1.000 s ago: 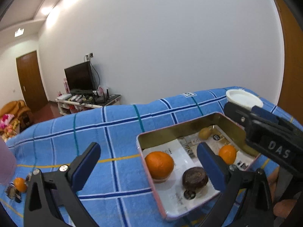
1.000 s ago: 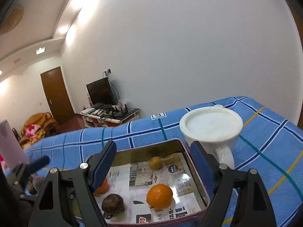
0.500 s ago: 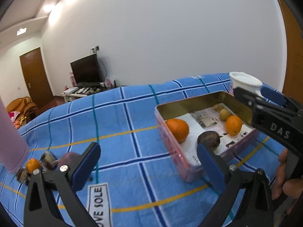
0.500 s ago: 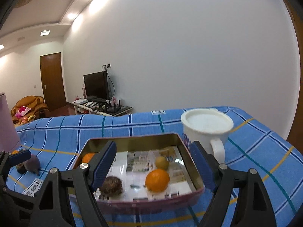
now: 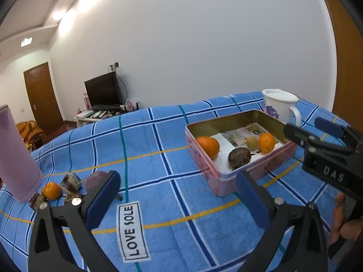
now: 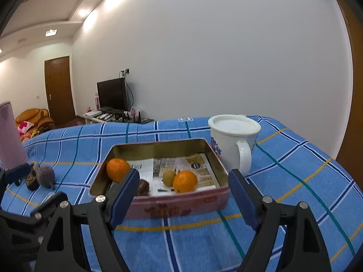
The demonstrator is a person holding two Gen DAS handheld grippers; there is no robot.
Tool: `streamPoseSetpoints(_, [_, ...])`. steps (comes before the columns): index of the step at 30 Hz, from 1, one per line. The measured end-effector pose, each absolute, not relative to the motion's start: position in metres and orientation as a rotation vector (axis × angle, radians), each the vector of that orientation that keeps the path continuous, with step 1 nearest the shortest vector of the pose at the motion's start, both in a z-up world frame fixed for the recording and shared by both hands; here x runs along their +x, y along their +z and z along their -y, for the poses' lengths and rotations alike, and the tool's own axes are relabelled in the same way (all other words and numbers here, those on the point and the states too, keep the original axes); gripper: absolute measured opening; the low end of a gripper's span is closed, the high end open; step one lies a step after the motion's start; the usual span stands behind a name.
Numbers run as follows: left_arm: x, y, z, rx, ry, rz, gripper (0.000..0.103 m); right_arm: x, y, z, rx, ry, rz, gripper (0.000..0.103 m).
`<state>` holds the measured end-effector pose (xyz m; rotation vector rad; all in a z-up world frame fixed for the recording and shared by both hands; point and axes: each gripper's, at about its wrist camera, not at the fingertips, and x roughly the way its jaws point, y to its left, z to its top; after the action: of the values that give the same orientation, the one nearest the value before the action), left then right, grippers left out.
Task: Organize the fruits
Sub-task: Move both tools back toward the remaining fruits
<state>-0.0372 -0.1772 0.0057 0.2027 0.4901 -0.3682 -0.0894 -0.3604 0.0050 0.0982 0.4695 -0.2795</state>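
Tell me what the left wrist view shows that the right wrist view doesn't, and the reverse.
Only the left wrist view: a small orange on the cloth beside the pink cylinder, the LOVE SOLE label, and the person's fingers holding the right hand-held gripper.

Only the right wrist view: the mug in full, its top white, and the cloth to its right.

Both: the tin holding two oranges, a dark fruit and a small greenish fruit; a purple fruit loose on the blue cloth; both hand-held grippers open and empty, the left too.
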Motion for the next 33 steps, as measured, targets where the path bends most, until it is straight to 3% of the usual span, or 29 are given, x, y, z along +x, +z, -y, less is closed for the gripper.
streamPoseSetpoints(21, [0.015, 0.016, 0.024, 0.202, -0.118, -0.55, 0.103, -0.026, 0.026, 0.213, 0.066, 0.048, -0.516, 0.081])
streamPoseSetpoints(33, [0.079, -0.01, -0.05, 0.124, 0.044, -0.691, 0.099, 0.042, -0.013, 0.16, 0.097, 0.145, -0.721, 0.081])
